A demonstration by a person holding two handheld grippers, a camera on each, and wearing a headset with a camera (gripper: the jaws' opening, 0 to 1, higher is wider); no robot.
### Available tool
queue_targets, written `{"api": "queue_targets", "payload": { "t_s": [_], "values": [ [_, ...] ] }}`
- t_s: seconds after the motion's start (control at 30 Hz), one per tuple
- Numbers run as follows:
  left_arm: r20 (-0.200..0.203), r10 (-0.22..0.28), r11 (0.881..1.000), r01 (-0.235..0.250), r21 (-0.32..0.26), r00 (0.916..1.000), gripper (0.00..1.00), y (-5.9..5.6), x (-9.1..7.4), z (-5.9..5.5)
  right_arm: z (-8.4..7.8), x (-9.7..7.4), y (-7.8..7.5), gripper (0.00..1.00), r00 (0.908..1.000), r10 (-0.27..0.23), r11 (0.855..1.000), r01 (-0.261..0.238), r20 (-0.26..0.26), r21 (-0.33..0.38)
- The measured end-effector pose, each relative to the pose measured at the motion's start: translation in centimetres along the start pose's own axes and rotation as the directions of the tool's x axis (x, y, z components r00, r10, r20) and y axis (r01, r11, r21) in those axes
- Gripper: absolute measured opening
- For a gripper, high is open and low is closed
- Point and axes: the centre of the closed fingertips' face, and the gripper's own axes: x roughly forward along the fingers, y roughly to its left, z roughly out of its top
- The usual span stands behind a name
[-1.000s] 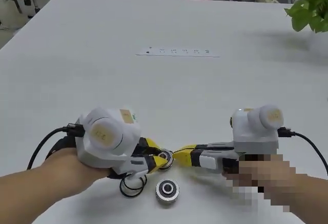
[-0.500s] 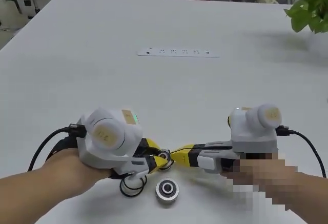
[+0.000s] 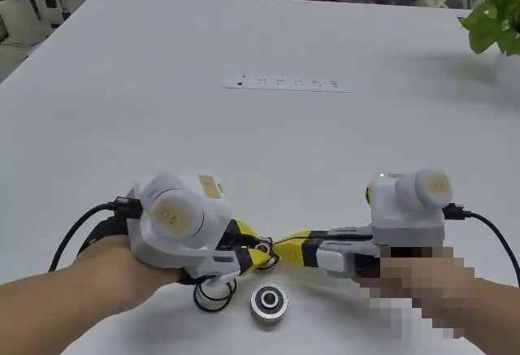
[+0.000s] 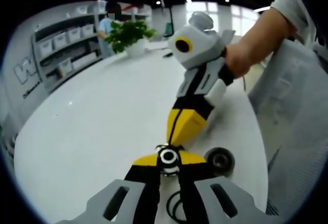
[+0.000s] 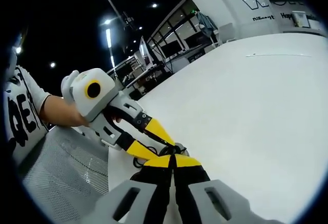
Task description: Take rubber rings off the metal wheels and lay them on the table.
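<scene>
Left hand-held gripper point(image 4: 169, 166) clamps a wheel point(image 4: 169, 156) just above the surface point(image 3: 325, 168). Right hand-held gripper point(image 5: 174, 157) faces it tip-to-tip, jaws together at the wheel's rim; can't tell if the ring is pinched. Pull axis likely straight back along the right jaws. Second wheel point(image 3: 268, 300) and loose rings point(image 3: 213, 292) lie just under the left tips.

Yellow-black left gripper point(image 3: 258, 256), silver wheel point(image 4: 168, 156), black rubber rings point(image 3: 213, 294), white table point(image 3: 244, 144).

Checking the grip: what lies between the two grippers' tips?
A small metal wheel, clamped by the left gripper; the shut right gripper reaches it, as the left gripper view shows.
</scene>
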Motion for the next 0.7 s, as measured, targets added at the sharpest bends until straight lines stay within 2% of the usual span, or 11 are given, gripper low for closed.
{"api": "queue_targets", "payload": {
  "t_s": [0.2, 0.27, 0.3, 0.37, 0.7],
  "values": [
    [0.002, -0.001, 1.0, 0.001, 0.001, 1.0, 0.13, 0.0, 0.0, 0.0, 0.2, 0.1, 0.4, 0.0, 0.9999, 0.012, 1.0, -0.012, 0.002, -0.002],
    [0.002, 0.0, 1.0, 0.0, 0.003, 1.0, 0.13, 0.0, 0.0, 0.0, 0.4, 0.4, 1.8, 0.0, 0.9979, 0.064, 0.998, -0.064, 0.006, -0.002],
    [0.003, 0.0, 1.0, 0.0, 0.005, 1.0, 0.13, 0.0, 0.0, 0.0, 0.8, 0.4, 1.5, 0.0, 0.9989, 0.042, 0.998, -0.042, 0.018, -0.036],
    [0.003, 0.0, 1.0, 0.0, 0.004, 1.0, 0.13, 0.0, -0.1, 0.0, 0.7, 0.3, 1.3, 0.0, 0.9991, 0.043, 0.999, -0.043, 0.004, -0.02],
    [-0.005, -0.001, 1.0, 0.001, -0.005, 1.0, 0.13, 0.0, -0.1, 0.0, 0.7, -0.2, 0.9, 0.0, 0.9998, 0.014, 1.0, -0.014, 0.013, -0.019]
  ]
}}
